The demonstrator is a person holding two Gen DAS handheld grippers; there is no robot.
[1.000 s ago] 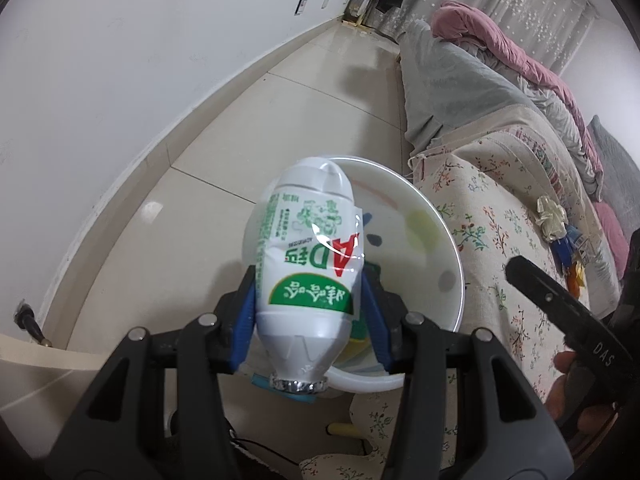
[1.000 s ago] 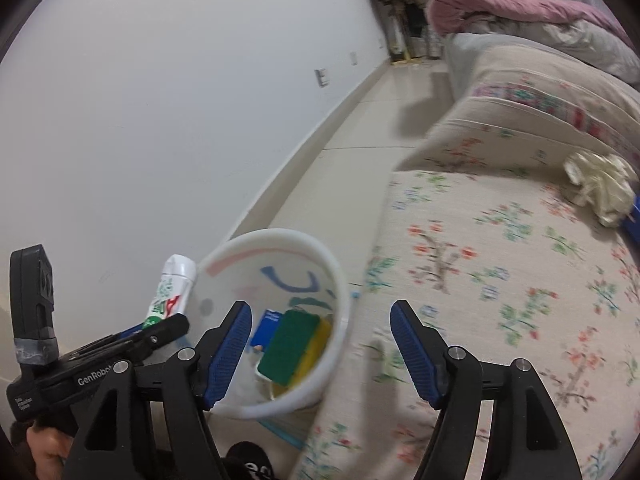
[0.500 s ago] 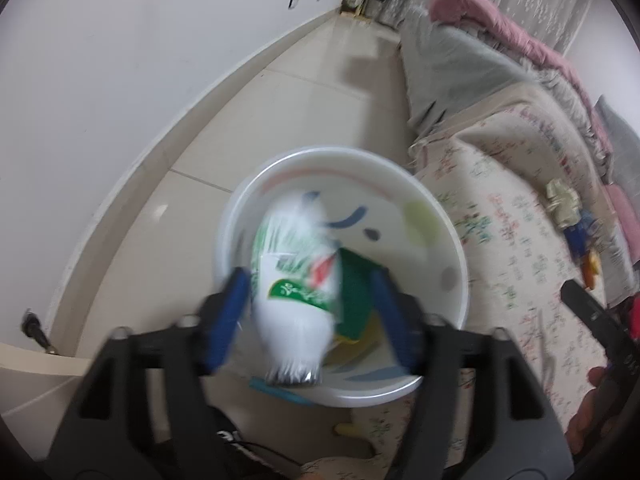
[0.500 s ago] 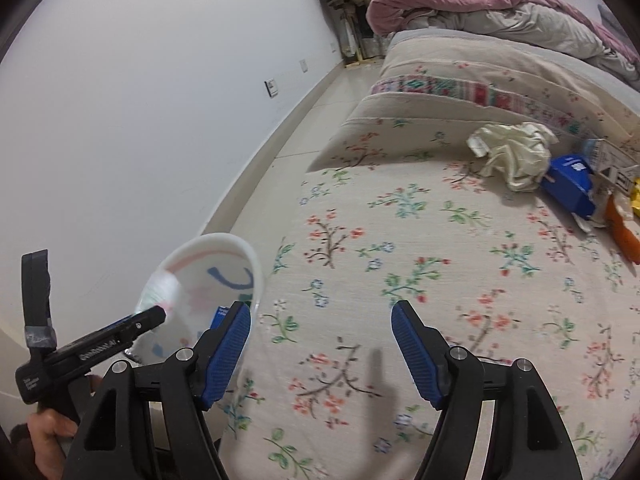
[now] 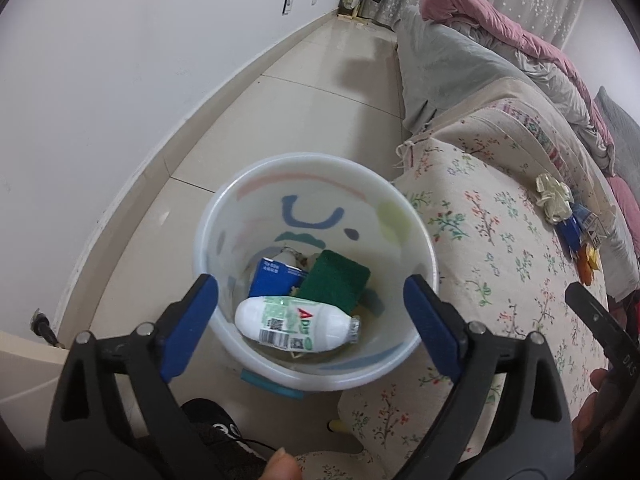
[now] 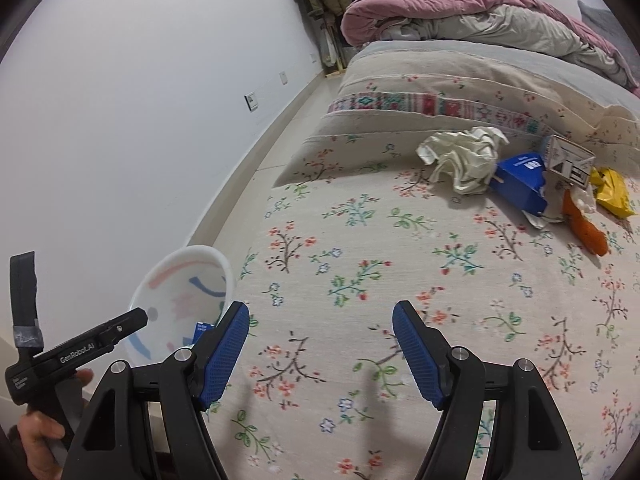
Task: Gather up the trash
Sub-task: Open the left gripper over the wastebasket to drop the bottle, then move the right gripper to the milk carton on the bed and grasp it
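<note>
The left tongs (image 5: 310, 316) hang above a white bin (image 5: 416, 216) that stands on the tiled floor (image 5: 304, 92) just beside the bed (image 5: 492, 240); their blue pads are spreading wider at this moment, and nothing sits between them. Down inside the bin, a white drink bottle (image 5: 296, 322) with a green and red label lies on its side, its foil-capped mouth pointing toward the right of the left wrist view. Behind it rest a blue carton (image 5: 272, 278) and a green scouring sponge (image 5: 334, 280), both leaning against one another and touching the bottle. The right tongs (image 6: 320, 354) are over the flowered bedspread (image 6: 400, 260), released, with only cloth showing between the blue pads. From that camera the bin's rim (image 6: 224, 264) shows at the bed's edge, and the left tool's black body (image 6: 76, 354) is seen in a hand (image 6: 38, 440) at the lower left. More trash remains on the bed, well apart from the right tongs near the far right: a crumpled pale wrapper (image 6: 464, 156), a blue box (image 6: 520, 184) touching it, a small white printed carton (image 6: 568, 158) behind that, an orange scrap (image 6: 586, 228) and a yellow packet (image 6: 612, 188). A pink quilt (image 6: 440, 4) is heaped at the head of the bed.
</note>
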